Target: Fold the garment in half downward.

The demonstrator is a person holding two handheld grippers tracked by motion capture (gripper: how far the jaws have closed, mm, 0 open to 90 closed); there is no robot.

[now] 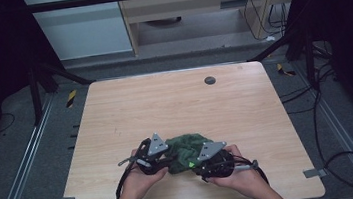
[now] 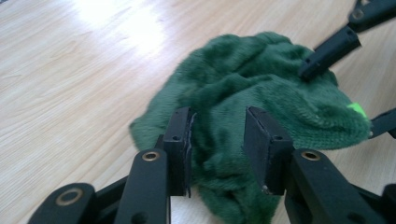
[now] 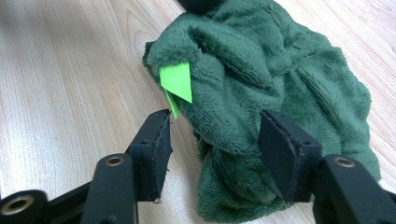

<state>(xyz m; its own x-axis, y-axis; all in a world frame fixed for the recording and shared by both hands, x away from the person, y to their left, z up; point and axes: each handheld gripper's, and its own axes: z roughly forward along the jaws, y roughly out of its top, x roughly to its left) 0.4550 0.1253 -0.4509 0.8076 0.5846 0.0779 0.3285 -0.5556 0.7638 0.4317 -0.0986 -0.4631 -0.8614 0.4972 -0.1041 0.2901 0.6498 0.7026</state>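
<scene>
Lower centre of the high view: a crumpled green cloth (image 1: 186, 151) is seen on the table (image 1: 174, 99).
Left gripper (image 2: 218, 140): jaws held apart around cloth.
Right gripper (image 3: 215, 144): jaws parted, cloth between.

Bare table (image 1: 174, 99) beyond the crumpled green cloth (image 1: 186, 151).

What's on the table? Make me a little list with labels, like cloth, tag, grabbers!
cloth: fuzzy dark green cloth, crumpled in a heap
tag: bright green tag on the cloth's edge
table: light wooden table, the cloth near its front edge
left hand-held gripper: open, jaws around a fold of the cloth
right hand-held gripper: open, jaws either side of the cloth, near the tag
small dark disc: far side of the table
</scene>
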